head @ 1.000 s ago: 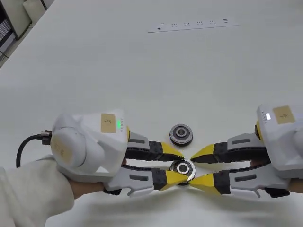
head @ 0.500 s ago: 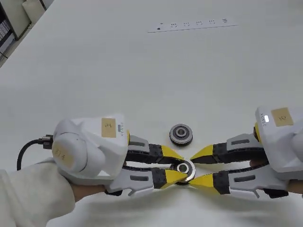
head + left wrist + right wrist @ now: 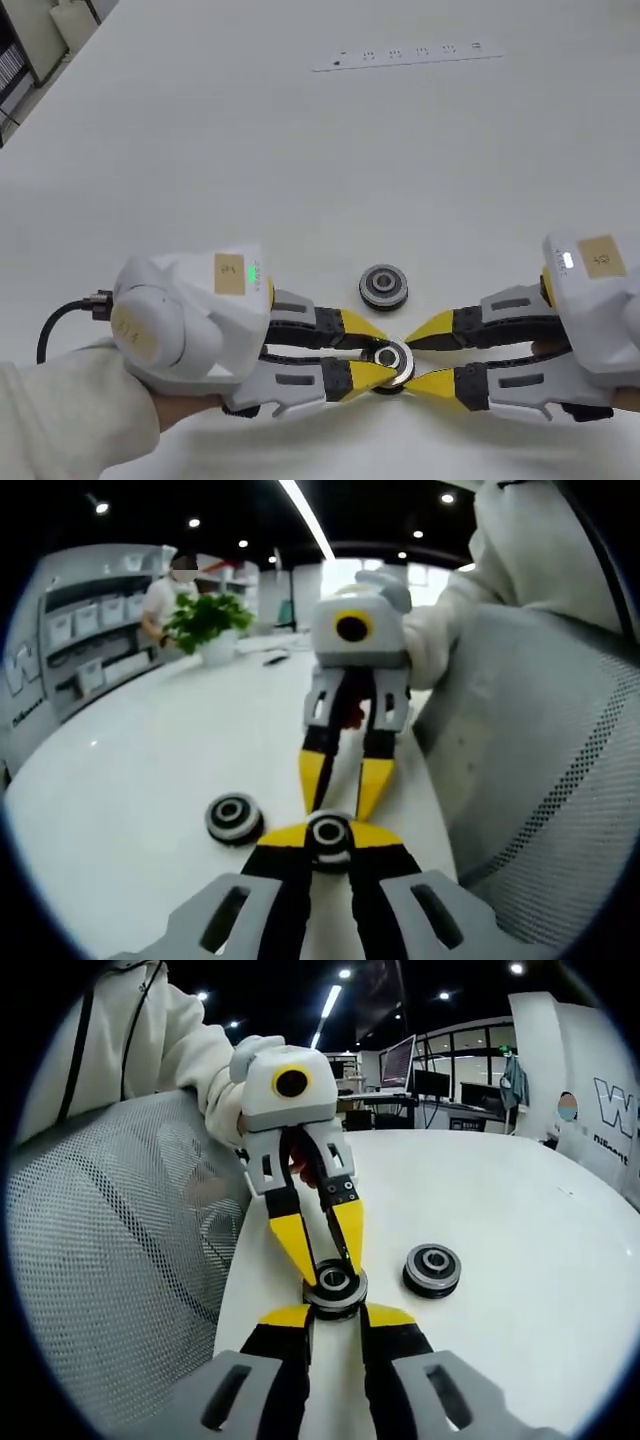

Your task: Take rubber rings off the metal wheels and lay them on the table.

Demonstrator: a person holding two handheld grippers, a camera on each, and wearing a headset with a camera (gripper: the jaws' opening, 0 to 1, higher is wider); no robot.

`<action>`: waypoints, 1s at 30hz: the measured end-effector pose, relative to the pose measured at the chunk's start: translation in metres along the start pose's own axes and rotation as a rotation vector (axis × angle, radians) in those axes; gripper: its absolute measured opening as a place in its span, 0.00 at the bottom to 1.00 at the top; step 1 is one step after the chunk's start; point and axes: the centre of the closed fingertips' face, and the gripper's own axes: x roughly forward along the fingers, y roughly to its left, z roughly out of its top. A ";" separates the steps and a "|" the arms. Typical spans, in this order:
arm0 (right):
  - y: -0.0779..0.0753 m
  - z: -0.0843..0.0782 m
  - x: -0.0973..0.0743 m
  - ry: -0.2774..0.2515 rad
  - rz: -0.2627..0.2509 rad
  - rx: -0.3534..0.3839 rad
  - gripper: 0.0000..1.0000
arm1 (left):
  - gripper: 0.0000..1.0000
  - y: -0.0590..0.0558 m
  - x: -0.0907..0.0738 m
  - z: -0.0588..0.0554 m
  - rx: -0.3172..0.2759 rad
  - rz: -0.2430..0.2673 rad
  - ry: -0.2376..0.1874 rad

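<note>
My left gripper [image 3: 383, 350] is drawn narrow, its yellow tips pressed against either side of a metal wheel [image 3: 390, 356] lying flat on the white table [image 3: 300, 180]. My right gripper [image 3: 414, 358] meets it nose to nose, jaws partway apart with the tips at that same wheel; I cannot tell whether they pinch it or merely touch it. Both lie low and level, pointing at each other. My pale sleeve [image 3: 60, 420] leads to the left housing, and a black cable [image 3: 60, 315] leaves its rear. That housing bears a tan sticker [image 3: 229, 271] beside a green light, its mark too small to read. A second wheel [image 3: 382, 284], with a dark rubber rim, sits just beyond, apart from both grippers. Far across the table lies a power strip [image 3: 410, 55]; its markings are illegible. The left gripper view adds a potted plant [image 3: 205, 620], a person [image 3: 165, 595] by shelves and a mesh chair [image 3: 540, 780]. The right gripper view adds monitors [image 3: 400, 1060] and a large wall letter W [image 3: 610, 1095].
</note>
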 end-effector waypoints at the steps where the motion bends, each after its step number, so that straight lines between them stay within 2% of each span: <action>1: -0.001 -0.002 -0.001 0.013 -0.006 -0.005 0.13 | 0.14 0.000 0.000 0.000 -0.001 0.000 0.000; 23: -0.002 -0.005 -0.001 0.036 -0.013 0.003 0.05 | 0.14 0.000 0.000 0.001 0.000 0.005 -0.002; 30: -0.004 -0.005 -0.002 0.041 -0.026 0.029 0.01 | 0.14 0.000 0.000 0.000 0.003 0.006 -0.001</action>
